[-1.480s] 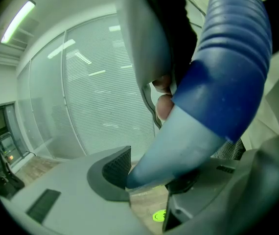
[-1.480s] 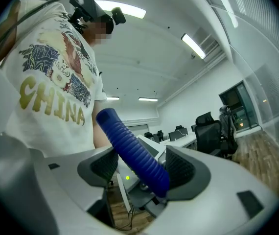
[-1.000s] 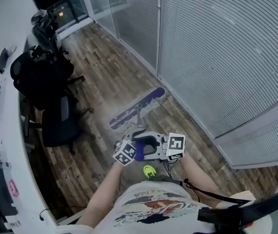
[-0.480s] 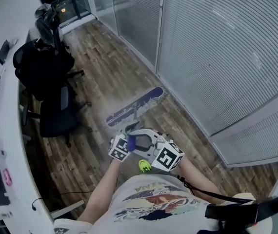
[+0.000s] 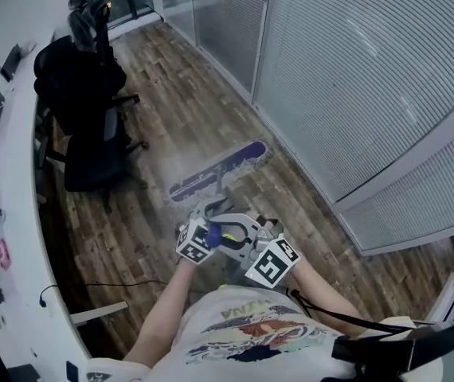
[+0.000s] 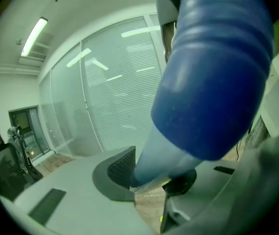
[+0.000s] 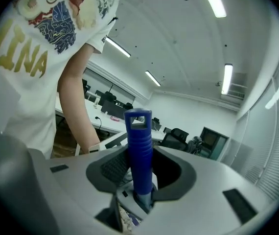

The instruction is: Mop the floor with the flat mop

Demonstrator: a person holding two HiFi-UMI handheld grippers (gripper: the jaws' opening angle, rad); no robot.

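- Since a second ago the right gripper (image 5: pixel 239 231) has rolled, so its marker cube now sits tilted and lower in the head view. The pair of grippers has drifted slightly left. The mop head (image 5: pixel 219 171) lies at much the same slant on the wood floor (image 5: pixel 171 110), near the glass wall (image 5: pixel 354 78).
- Head view: the left gripper (image 5: pixel 213 220) and the right one crowd together over the top of the flat mop and cover most of its shaft (image 5: pixel 219 191). Only a short piece of shaft shows just above the mop head. The blue grip (image 5: pixel 212 234) peeks out between them, and a yellow-green spot beside it is too small to name. Black office chairs (image 5: pixel 84 126) stand by the white desk (image 5: pixel 16 213), which the frame edge cuts off.
- Left gripper view: the blue grip (image 6: pixel 213 72) fills the upper right, blurred and cut off at the top. Below it the pale shaft (image 6: pixel 154 155) runs down between the jaws of the left gripper (image 6: pixel 151 177). These jaws have just been closing, and the pads (image 6: pixel 120 168) press on the shaft. The mop head is out of sight here.
- Right gripper view: the right gripper (image 7: pixel 142 180) has also just been closing and is clamped on the blue grip (image 7: pixel 139 146). The grip stands upright between the pads (image 7: pixel 112 168), its looped end clear above them. The person's arm (image 7: pixel 76 106) and printed shirt (image 7: pixel 36 43) fill the upper left.
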